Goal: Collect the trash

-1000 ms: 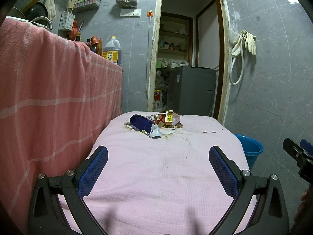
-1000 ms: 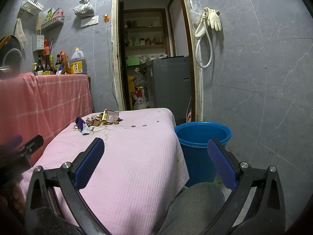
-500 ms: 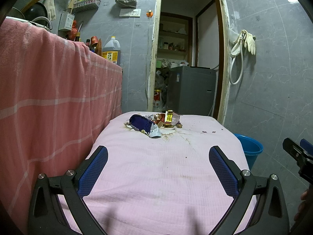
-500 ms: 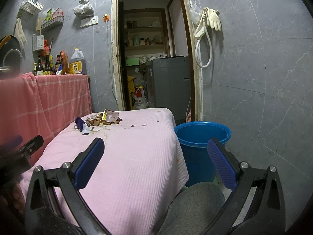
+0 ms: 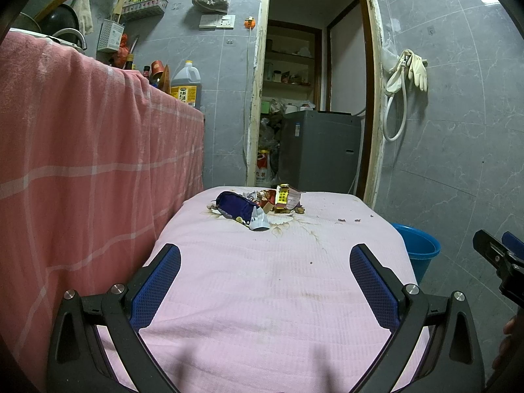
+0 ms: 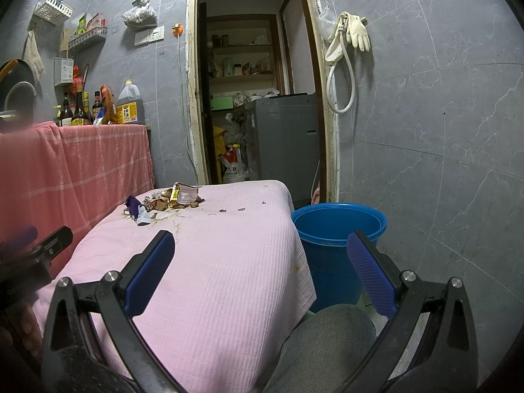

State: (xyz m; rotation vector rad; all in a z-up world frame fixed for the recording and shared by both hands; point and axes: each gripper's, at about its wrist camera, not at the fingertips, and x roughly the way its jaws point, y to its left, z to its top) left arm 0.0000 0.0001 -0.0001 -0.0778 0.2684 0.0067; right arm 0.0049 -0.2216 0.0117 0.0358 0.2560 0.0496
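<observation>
Both grippers, left gripper [image 5: 265, 281] and right gripper [image 6: 262, 271], hover with fingers spread wide and empty over the near edge of the pink-covered table [image 5: 278, 294]. Trash pile [image 5: 258, 204] lies near its far edge; blue bucket [image 6: 339, 229] stands beside its right edge. Nothing has shifted since earlier. Wrapper print is unreadable.
</observation>
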